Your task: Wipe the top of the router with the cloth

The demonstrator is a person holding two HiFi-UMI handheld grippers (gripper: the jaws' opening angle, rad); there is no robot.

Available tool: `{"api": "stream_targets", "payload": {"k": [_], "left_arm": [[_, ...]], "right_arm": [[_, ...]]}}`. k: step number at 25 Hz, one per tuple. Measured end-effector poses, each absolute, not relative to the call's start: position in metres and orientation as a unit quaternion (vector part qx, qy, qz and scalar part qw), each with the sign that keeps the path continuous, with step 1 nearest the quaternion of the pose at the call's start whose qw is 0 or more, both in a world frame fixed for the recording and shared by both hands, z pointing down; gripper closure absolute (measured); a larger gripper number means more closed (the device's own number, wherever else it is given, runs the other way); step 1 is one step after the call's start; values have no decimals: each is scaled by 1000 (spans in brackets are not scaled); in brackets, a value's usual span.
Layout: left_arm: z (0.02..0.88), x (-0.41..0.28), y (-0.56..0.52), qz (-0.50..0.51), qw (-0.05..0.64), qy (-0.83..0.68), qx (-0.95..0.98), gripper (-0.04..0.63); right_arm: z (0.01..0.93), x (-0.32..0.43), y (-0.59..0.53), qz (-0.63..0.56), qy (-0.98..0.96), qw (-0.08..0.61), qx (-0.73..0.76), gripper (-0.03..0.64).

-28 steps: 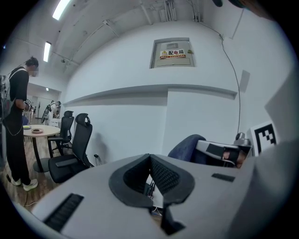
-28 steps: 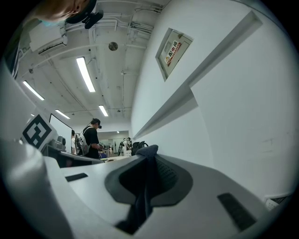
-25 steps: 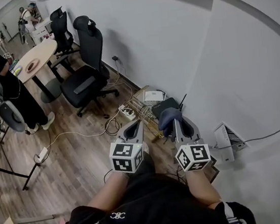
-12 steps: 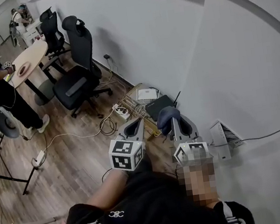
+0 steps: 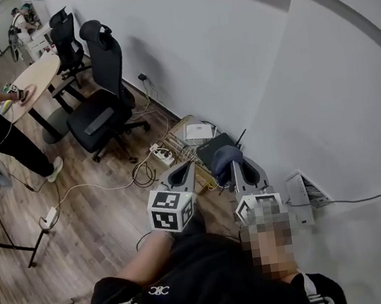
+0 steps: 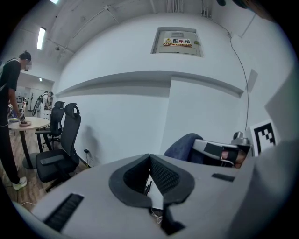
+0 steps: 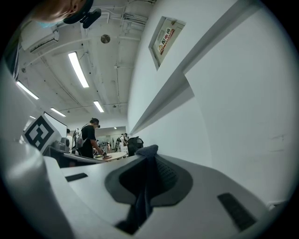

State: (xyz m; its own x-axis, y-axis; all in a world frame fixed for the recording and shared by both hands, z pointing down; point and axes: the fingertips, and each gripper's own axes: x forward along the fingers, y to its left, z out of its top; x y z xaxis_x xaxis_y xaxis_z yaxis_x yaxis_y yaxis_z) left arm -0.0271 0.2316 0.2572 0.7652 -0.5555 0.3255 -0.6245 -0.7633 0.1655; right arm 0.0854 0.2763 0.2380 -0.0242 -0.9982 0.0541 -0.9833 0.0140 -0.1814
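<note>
Grey left tool (image 5: pixel 181 173) and right tool (image 5: pixel 243 173), black-padded; black-and-white marker cubes (image 5: pixel 172 211); black top (image 5: pixel 193 279), small white logo (image 5: pixel 160 291)

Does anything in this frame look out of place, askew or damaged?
Nothing looks spilled or damaged. The black router sits at floor level against the wall, amid loose cables and a power strip, which looks untidy. The right gripper is clamped on the blue cloth.

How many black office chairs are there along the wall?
2. The near chair sits mid-left in the head view; the far chair is behind it, beside the round table. Others may be hidden off-frame.
</note>
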Motion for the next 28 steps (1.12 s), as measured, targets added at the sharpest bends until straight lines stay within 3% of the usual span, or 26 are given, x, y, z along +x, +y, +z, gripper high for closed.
{"api": "stream_targets", "payload": {"k": [28], "left_arm": [[284, 35, -40, 139, 196, -288, 927, 594]], "right_arm": [[258, 143, 8, -122, 696, -23, -708, 611]]}}
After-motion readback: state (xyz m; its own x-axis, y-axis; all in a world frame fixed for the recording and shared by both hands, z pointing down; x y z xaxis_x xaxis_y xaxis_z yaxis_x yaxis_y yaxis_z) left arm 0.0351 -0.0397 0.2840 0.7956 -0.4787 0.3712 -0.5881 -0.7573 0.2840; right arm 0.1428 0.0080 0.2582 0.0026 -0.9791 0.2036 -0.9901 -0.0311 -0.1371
